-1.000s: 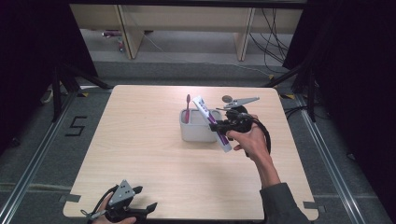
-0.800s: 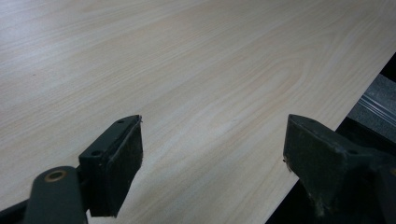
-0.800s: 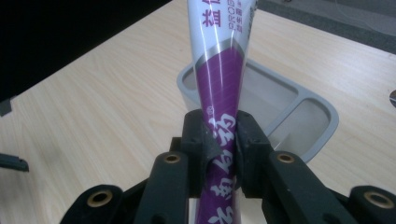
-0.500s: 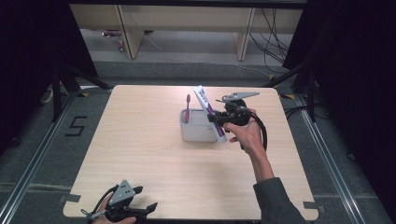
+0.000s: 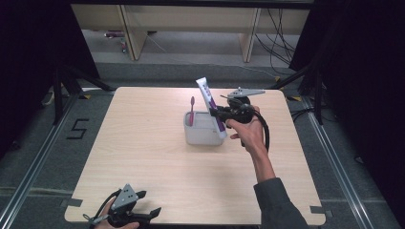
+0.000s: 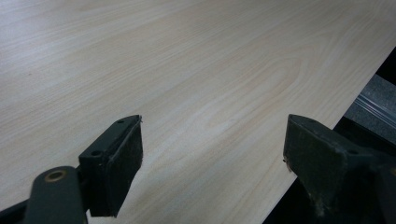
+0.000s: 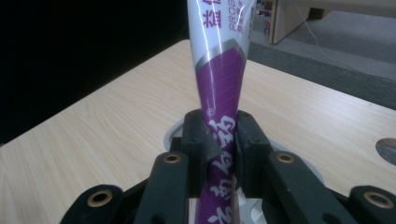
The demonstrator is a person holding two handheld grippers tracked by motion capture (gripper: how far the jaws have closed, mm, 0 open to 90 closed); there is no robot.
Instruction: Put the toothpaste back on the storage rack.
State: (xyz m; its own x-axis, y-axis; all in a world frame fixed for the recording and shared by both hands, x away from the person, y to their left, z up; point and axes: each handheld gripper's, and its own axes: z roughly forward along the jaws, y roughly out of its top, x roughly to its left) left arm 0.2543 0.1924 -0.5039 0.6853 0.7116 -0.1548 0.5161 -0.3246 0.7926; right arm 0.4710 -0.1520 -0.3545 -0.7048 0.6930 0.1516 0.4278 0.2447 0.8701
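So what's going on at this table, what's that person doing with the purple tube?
A person holds a claw in each hand. The right claw is shut on a purple and white toothpaste tube, holding it nearly upright over the grey holder, its lower end at the rim. A pink toothbrush already stands in that holder. The left claw rests open at the table's near edge, holding nothing.

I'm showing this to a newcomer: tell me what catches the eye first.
The purple and white toothpaste tube stands out, clamped in the right tongs and tilted over the grey holder at the table's middle. A pink toothbrush stands upright in that holder. The left tongs hang open at the table's near edge.
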